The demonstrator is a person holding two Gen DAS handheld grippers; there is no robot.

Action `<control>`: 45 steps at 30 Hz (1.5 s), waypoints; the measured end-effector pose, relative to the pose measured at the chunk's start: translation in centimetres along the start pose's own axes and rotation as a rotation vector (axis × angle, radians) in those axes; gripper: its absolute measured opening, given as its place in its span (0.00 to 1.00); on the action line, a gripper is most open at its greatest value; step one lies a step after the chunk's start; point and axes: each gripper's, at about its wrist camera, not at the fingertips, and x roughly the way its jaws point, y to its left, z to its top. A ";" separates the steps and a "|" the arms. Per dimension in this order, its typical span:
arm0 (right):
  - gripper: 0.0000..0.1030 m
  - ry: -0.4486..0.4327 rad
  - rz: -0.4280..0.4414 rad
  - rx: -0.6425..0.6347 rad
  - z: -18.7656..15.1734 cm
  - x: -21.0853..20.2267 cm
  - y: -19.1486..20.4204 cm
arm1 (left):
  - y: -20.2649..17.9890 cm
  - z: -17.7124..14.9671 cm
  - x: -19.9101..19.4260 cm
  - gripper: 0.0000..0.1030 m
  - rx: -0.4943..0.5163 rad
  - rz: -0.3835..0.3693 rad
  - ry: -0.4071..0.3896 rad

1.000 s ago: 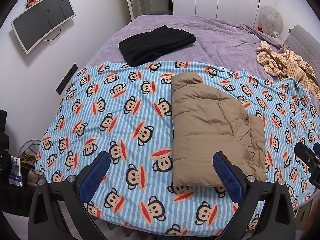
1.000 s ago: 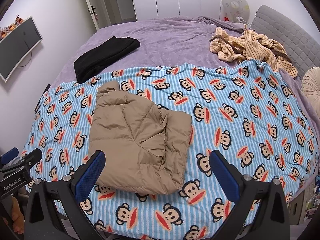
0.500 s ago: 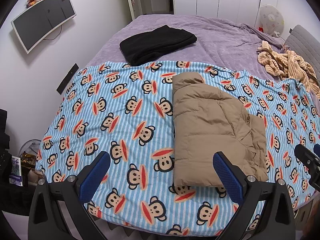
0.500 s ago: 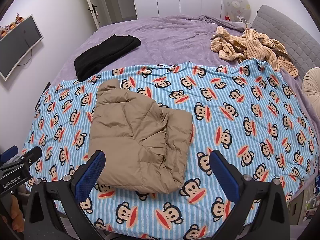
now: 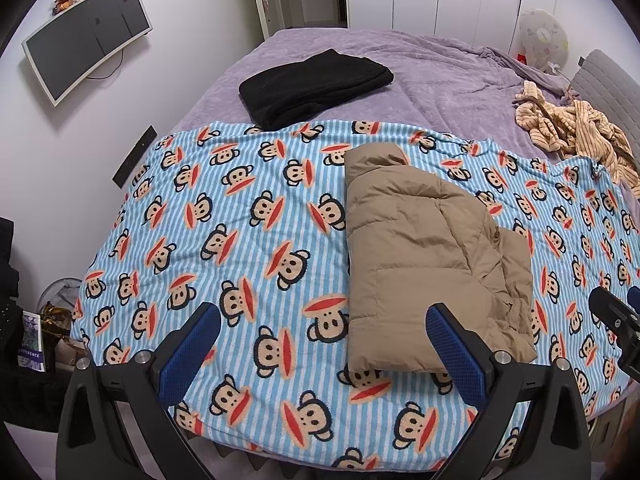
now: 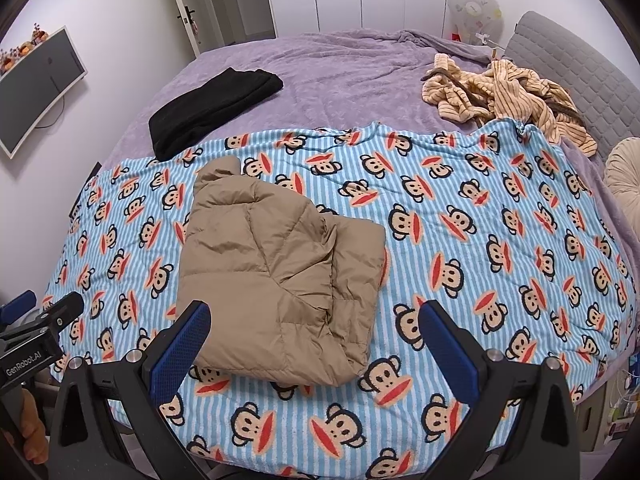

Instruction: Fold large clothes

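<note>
Barely any shift since a second ago — both views edged slightly back, jacket unmoved. Left claw spread wide, empty, hovering over the near bed edge; right claw likewise apart, nothing held. Just ahead, the tan puffer jacket lies folded into a compact bundle on the monkey-print blanket — probably a clean folding surface. Farther off: black folded garment, striped robe heaped, likely next.

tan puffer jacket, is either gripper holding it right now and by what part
Nothing is held. The left gripper and right gripper are both open, above the near edge of the bed, and the folded tan puffer jacket lies free on the monkey-print blanket.
</note>
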 end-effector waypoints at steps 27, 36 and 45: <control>1.00 0.005 0.003 -0.007 0.3 0.1 -0.1 | 0.3 -0.2 0.2 1.00 -0.003 0.002 0.002; 1.00 0.006 0.004 -0.007 0.1 0.1 -0.1 | 0.3 -0.2 0.2 1.00 -0.001 0.001 0.003; 1.00 0.008 0.004 -0.008 0.1 0.2 -0.1 | 0.4 -0.4 0.3 1.00 -0.002 0.004 0.003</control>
